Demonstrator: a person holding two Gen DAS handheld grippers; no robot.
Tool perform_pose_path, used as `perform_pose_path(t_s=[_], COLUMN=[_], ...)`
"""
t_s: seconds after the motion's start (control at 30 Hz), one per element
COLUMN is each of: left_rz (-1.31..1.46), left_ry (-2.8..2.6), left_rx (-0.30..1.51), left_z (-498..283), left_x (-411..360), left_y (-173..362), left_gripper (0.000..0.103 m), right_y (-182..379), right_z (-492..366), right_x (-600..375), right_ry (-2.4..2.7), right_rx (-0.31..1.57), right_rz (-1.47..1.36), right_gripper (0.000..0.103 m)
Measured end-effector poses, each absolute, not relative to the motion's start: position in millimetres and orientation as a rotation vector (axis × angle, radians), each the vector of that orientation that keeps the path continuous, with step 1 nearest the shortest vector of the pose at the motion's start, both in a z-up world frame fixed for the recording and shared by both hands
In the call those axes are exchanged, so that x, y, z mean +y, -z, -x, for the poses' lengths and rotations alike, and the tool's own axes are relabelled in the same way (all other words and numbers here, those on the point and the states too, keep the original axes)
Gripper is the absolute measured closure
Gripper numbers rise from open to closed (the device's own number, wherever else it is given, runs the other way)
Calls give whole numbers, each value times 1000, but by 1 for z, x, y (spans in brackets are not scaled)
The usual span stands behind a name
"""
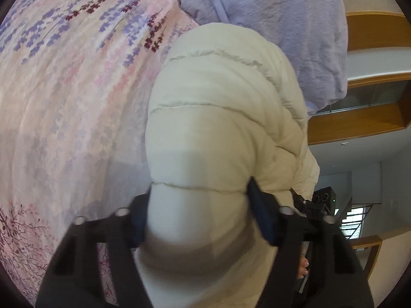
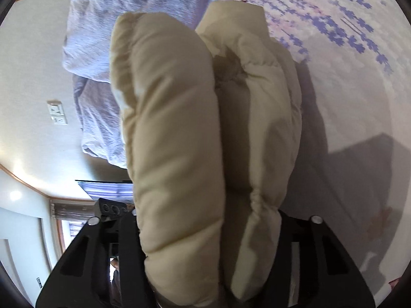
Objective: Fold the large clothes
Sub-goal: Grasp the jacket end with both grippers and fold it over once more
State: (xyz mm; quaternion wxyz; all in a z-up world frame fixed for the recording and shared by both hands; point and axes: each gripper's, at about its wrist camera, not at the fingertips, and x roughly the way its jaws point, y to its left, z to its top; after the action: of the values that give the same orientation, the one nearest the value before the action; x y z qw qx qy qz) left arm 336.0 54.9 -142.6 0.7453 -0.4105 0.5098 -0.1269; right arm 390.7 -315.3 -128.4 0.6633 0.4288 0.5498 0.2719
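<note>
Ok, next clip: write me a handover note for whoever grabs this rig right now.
Left gripper: shut on the cream puffer jacket.
Right gripper: shut on a doubled thickness of the same jacket.
Jacket is bunched between both grippers over the floral bedspread, near the lavender pillows.
Done: some layers gathered together.
Left: lay it down on the bedspread, finish the fold, let go.

No legible text, labels, brands or numbers in either view. Puffer jacket (image 1: 221,133): plain quilted fabric, no tag showing. Bedspread (image 1: 64,77): floral print only, no lettering. Wall switch plate (image 2: 57,113) in the right wrist view: markings too small and blurred to read.
</note>
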Motion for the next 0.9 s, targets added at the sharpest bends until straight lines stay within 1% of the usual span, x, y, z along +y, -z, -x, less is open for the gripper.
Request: perform_pose_path(t_s=[0.07, 0.17, 0.33, 0.5, 0.7, 0.9], left_rz=[900, 894, 896, 874, 840, 721], left_ry=[290, 292, 269, 203, 116, -5], left_rx=[1093, 1053, 957, 902, 900, 927], left_z=[-335, -331, -324, -320, -324, -336], left_x=[59, 68, 96, 130, 156, 160], left_y=[133, 120, 90, 72, 70, 76], left_gripper=[59, 65, 66, 66, 66, 65], right_y=[120, 104, 78, 61, 57, 57], right_z=[-394, -401, -417, -437, -457, -467], right_x=[-310, -295, -259, -216, -174, -152], right_ry=[-635, -677, -764, -816, -819, -727], right_rx=[1226, 1201, 1161, 1166, 1194, 1220], right_rz=[-966, -951, -912, -832, -746, -613], right_gripper=[60, 62, 63, 63, 63, 63])
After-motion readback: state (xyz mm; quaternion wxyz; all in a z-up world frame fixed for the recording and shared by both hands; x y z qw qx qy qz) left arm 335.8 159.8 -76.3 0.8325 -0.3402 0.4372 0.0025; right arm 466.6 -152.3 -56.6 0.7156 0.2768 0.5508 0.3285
